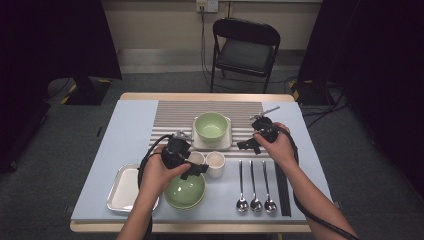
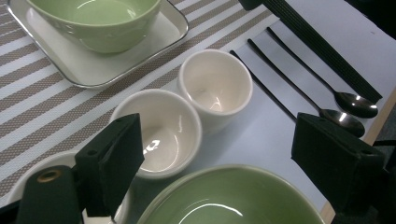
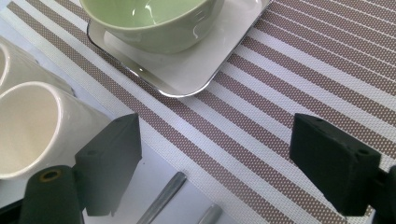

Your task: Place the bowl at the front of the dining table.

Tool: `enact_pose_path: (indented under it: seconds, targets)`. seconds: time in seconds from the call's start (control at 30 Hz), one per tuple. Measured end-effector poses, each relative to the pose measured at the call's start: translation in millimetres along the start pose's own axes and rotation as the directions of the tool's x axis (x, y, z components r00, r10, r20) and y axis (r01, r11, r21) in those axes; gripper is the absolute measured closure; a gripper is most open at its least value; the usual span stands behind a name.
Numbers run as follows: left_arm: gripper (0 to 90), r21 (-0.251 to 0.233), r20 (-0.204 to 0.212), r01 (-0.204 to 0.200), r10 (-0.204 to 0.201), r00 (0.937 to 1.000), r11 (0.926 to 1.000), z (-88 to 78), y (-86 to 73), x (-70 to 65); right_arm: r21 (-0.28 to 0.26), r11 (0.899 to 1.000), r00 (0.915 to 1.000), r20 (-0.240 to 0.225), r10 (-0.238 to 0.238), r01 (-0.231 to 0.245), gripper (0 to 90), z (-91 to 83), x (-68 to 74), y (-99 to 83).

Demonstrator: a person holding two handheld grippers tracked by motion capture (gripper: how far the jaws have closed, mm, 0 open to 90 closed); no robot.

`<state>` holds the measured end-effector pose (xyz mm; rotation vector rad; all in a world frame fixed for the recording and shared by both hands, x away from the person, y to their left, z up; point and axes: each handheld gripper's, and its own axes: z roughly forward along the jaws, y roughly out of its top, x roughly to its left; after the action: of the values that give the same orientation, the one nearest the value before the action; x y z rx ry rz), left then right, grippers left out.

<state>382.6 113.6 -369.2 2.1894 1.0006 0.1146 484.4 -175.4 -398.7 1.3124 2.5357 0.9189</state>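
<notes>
My left gripper [image 1: 196, 168] hangs open over the two white cups [image 1: 215, 164] and the back rim of a green bowl [image 1: 185, 192] at the table's front. In the left gripper view its jaws [image 2: 219, 140] stand wide apart, with the nearer cup [image 2: 161, 135] by the left jaw and the bowl [image 2: 233, 200] just below. My right gripper [image 1: 248, 143] is open too, above the striped placemat [image 3: 280, 84], right of a second green bowl [image 1: 211, 127] on a white square plate [image 3: 196, 70]. Neither gripper holds anything.
Three spoons [image 1: 255, 187] and black chopsticks [image 1: 282, 187] lie at the front right. A white tray [image 1: 120, 192] sits at the front left, partly under the left forearm. A folding chair [image 1: 245, 50] stands behind the table.
</notes>
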Motion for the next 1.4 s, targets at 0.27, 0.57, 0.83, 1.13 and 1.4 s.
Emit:
enact_pose_path:
  seconds: [0.27,0.57,0.83,1.13,1.4]
  targets:
    - [16.5,-0.003,0.028,-0.006,0.006,0.9996,1.0000,11.5,3.9,-10.0,0.003,1.000,1.0000,-0.002,0.001,-0.001,16.3,0.7,-1.6,-2.8]
    - [16.7,0.020,0.031,-0.029,0.029,0.9991,0.9994,16.5,6.0,-14.8,0.008,1.000,1.0000,-0.002,0.004,-0.004,16.3,0.2,-2.2,-3.7]
    - [17.3,0.023,0.033,-0.039,0.038,0.9987,0.9990,20.3,5.9,-17.9,0.016,1.000,1.0000,-0.001,0.000,0.000,16.3,1.9,-1.2,-4.5]
    - [23.1,0.006,0.035,-0.034,0.034,0.9988,0.9994,22.8,6.4,-19.9,0.026,1.000,1.0000,-0.003,0.000,0.000,16.3,3.3,-0.5,-5.5]
    - [27.1,0.023,0.033,-0.024,0.024,0.9992,0.9994,26.8,6.9,-22.0,0.025,1.000,1.0000,-0.004,0.000,0.001,16.3,3.3,-1.5,-6.5]
